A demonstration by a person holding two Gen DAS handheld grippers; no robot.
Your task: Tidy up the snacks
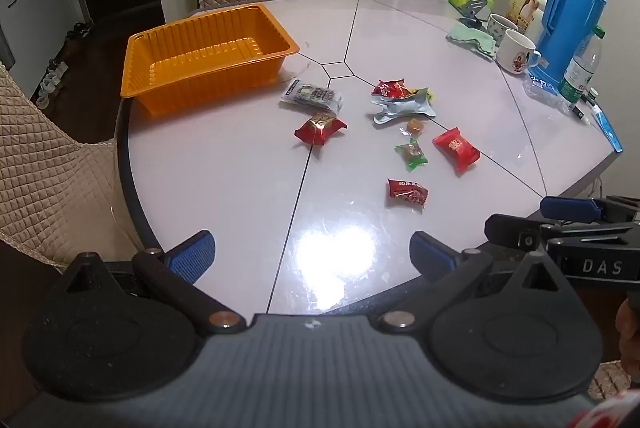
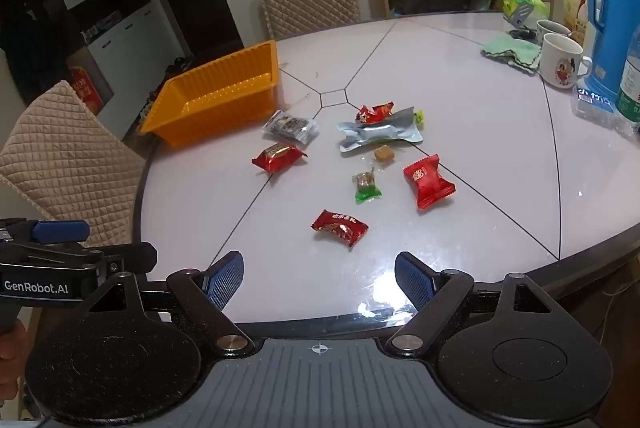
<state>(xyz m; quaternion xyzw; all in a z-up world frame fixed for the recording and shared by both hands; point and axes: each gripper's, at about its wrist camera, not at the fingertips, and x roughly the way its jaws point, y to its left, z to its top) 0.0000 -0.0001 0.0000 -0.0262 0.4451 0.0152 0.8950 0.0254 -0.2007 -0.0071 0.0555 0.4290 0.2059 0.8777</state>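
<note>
1. Here, at the far left of the desk [image 1: 224, 195], an orange tray [image 1: 208, 55] sits at the rim with nothing in it.
2. Just right of the tray lies a clear pack [image 1: 313, 95] with dark contents, and nearer the camera a red-gold sweet [image 1: 320, 129].
3. Past the centre seams, a red wrapper [image 1: 390, 88] lies against a torn silver pouch [image 1: 402, 106].
4. In front of the pouch are a small amber sweet [image 1: 414, 126], a green-wrapped sweet [image 1: 411, 153], a bright red pack [image 1: 456, 149] and, closest to the near edge, a dark red sweet [image 1: 407, 192].
5. All the snacks lie loose on the desk, apart from one another except the wrapper and pouch; none is in the tray.
6. At the far right stand two mugs [image 1: 516, 49], a green cloth [image 1: 472, 39], a blue flask [image 1: 572, 11] and a bottle [image 1: 580, 67].
7. The left gripper [image 1: 312, 254] hangs over the near edge, jaws wide apart, holding nothing.
8. The right gripper [image 2: 319, 282] hangs beside it, jaws likewise spread, nothing between them; the dark red sweet lies just ahead.
</note>
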